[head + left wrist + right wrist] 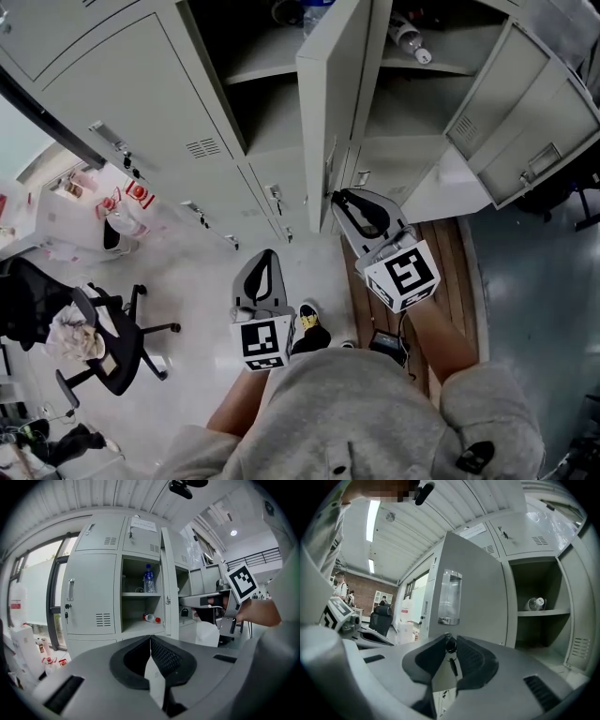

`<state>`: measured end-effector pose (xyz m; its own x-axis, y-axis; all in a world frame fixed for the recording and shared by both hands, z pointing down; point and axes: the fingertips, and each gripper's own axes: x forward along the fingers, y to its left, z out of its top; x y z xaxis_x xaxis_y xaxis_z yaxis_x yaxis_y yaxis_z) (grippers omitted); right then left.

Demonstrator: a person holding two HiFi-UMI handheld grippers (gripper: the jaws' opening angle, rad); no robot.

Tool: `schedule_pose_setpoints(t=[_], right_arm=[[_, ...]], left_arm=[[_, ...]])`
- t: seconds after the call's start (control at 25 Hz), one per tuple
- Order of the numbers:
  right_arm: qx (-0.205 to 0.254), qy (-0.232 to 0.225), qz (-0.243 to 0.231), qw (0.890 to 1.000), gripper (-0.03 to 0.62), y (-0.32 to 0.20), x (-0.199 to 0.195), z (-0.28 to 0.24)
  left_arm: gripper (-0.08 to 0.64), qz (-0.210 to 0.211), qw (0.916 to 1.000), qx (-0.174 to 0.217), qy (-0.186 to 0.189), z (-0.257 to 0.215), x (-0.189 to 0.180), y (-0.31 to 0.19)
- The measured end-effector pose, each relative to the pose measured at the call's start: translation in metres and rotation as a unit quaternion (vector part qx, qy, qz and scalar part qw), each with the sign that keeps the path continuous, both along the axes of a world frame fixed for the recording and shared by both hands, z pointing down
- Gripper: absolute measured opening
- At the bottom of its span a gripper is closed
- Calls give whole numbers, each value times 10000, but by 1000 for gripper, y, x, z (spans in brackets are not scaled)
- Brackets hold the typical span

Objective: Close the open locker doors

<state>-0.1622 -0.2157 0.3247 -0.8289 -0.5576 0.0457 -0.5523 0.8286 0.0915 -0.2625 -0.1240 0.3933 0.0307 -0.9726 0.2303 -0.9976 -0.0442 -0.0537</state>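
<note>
— What has the right gripper [449,642] got?

— Its jaws are drawn in narrow on the key [450,645] in the lock of the open locker door [473,583]. The key fills the gap between them. That door stands straight out from the lockers, with its free edge towards the person.

— And the left gripper [150,638]?

— It is left of that door and apart from it, touching nothing. Its jaws meet at the tips with nothing between them.

— What lies beyond the door?

— To its left is an open compartment with a water bottle [148,578] upright on the shelf and another bottle [151,618] lying below. To its right is a second open compartment, with a bottle on its side [534,603] on the shelf.

— Any other door open?

— Yes. Farther right of the held door, a second door [525,122] is swung wide.
</note>
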Motion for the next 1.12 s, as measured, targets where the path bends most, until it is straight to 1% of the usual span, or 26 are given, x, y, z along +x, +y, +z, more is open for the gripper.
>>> schedule_pose_setpoints(t=[0.2, 0.36, 0.56, 0.72, 0.8, 0.88, 1.12], right_arm=[[-295, -51, -123, 9995, 75, -3, -18, 0], [-722, -258, -222, 9968, 66, -8, -33, 1], [-1063, -502, -288, 9926, 61, -15, -57, 0], [-1496, -851, -295, 9846, 58, -26, -76, 1], [-1739, -1065, -301, 9785, 57, -32, -86, 2], [-1959, -1294, -285, 9716, 55, -37, -95, 2], [-2356, -1820, -128, 9546, 54, -52, -116, 4]], left_arm=[[11, -45, 10000, 43, 24, -2, -8, -7], [11, -88, 9999, 79, 27, -5, -18, -11], [11, -254, 9996, 98, 18, -6, -37, -12], [11, -383, 9992, 49, 31, -3, -54, -11], [11, -464, 9989, 12, 32, 0, -64, -11], [11, -506, 9987, 58, 11, -2, -72, -13], [11, -570, 9982, 178, -8, -7, -91, -17]])
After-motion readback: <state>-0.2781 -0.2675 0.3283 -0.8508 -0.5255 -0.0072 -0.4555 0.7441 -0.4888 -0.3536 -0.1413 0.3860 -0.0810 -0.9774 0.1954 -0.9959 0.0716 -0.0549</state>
